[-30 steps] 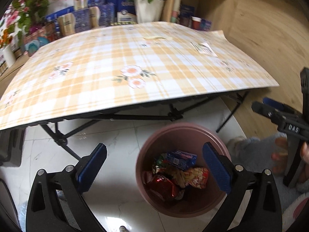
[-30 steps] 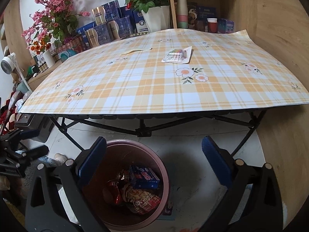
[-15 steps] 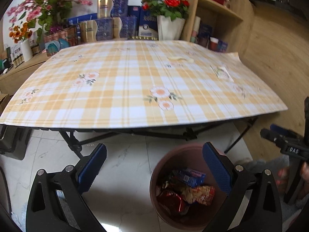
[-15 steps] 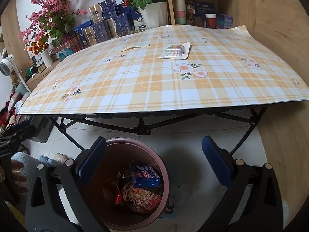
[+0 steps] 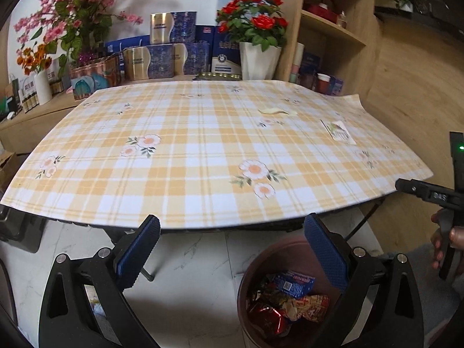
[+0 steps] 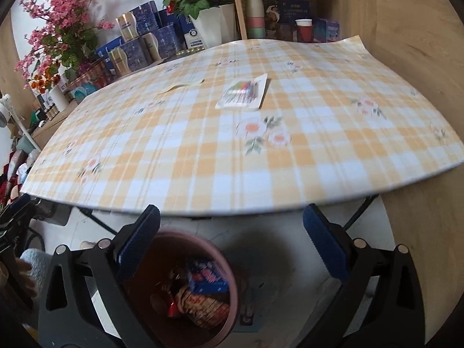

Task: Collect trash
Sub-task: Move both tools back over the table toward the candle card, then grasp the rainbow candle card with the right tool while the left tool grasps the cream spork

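A brown-pink bin (image 5: 255,264) (image 6: 229,313) stands on the floor under the table's near edge, holding several snack wrappers and a blue box (image 5: 293,282) (image 6: 207,278). On the plaid tablecloth (image 5: 188,150) (image 6: 319,150) lie a white packet with coloured contents (image 5: 337,130) (image 6: 243,94) and a thin pale yellow scrap (image 5: 277,111) (image 6: 181,86). My left gripper (image 5: 232,249) is open and empty, level with the table edge. My right gripper (image 6: 232,246) is open and empty too, just before the edge, the packet far ahead.
Flower vases, blue and gold boxes and cups crowd the shelf behind the table (image 5: 174,58) (image 6: 145,40). A wooden wall (image 6: 420,58) runs along the right. Black folding legs (image 5: 145,272) stand under the table. A hand holding the other gripper shows at the right (image 5: 446,232).
Both grippers have risen from above the bin to table-edge height, so the tabletop fills more of each view. Both stayed open and empty.
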{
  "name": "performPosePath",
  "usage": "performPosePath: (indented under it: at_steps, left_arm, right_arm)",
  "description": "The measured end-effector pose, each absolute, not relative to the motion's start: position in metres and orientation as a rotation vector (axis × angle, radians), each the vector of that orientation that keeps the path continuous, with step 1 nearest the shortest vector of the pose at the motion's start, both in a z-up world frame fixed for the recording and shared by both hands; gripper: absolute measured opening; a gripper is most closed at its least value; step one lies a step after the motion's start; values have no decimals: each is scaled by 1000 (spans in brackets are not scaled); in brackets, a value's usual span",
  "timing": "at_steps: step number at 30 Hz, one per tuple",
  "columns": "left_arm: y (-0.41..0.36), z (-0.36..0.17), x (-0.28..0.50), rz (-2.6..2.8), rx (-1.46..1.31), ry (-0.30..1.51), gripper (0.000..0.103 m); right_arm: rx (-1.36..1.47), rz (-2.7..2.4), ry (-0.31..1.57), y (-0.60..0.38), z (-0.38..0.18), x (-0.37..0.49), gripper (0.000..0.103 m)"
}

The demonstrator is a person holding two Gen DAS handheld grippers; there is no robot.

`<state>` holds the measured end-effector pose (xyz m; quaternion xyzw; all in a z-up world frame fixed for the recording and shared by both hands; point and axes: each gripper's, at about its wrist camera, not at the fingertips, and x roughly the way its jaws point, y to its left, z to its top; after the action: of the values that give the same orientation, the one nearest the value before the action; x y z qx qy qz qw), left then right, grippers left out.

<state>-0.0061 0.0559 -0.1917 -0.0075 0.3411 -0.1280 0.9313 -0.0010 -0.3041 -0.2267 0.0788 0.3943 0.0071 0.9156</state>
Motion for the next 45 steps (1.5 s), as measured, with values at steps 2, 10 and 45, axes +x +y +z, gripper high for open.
performPosePath:
  at_steps: [2,10,45]
  left_arm:
    - [61,-189,1,-244,-23,704,97]
    - [83,-182,39,-219,-139,729,97]
    - [24,-164,123,-372,7,718,93]
  right_arm:
    - [141,-5,817,-309,-222,21,97]
    - [172,-24,868,-320,-216,129,97]
    - [59,-34,824,-296,-225,193,38]
